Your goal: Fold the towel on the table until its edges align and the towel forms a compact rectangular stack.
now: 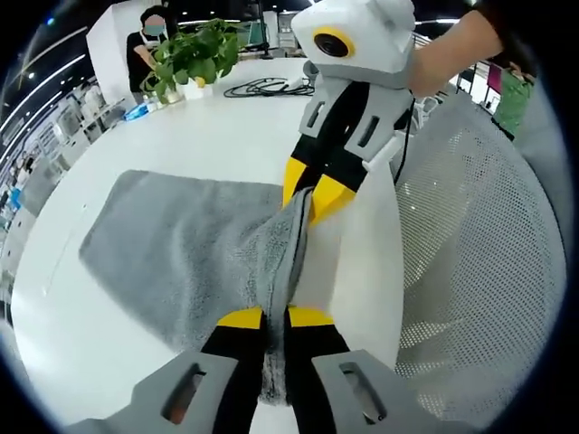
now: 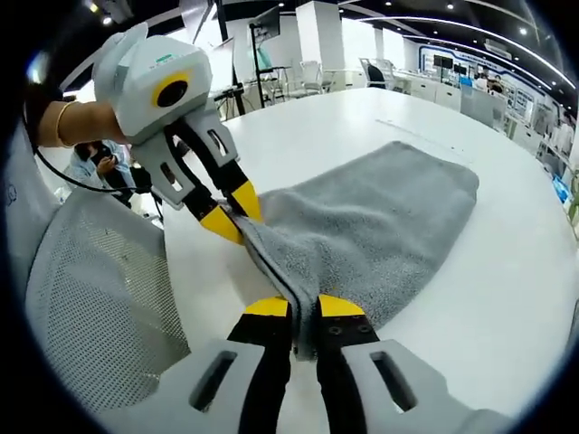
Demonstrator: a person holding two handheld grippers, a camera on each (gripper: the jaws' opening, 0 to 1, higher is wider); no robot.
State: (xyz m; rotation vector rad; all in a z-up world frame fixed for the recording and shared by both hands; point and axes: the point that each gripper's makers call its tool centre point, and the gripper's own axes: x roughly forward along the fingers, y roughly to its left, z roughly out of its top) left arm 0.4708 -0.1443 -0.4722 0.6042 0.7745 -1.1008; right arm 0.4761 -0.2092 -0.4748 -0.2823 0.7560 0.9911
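Note:
A grey towel (image 1: 181, 249) lies on the round white table (image 1: 217, 136), and one edge of it is raised into a taut ridge between the two grippers. My left gripper (image 1: 276, 318) is shut on the near end of that edge. In the same view my right gripper (image 1: 312, 192) pinches the far end. From the right gripper view, the towel (image 2: 380, 212) spreads away to the right, my right gripper (image 2: 305, 309) is shut on its edge, and my left gripper (image 2: 233, 212) grips the other corner.
A white mesh chair (image 1: 479, 244) (image 2: 90, 289) stands right beside the table edge by the grippers. A potted plant (image 1: 192, 54) and black cables (image 1: 267, 87) sit on the table's far side. A person (image 1: 149, 36) stands behind the plant.

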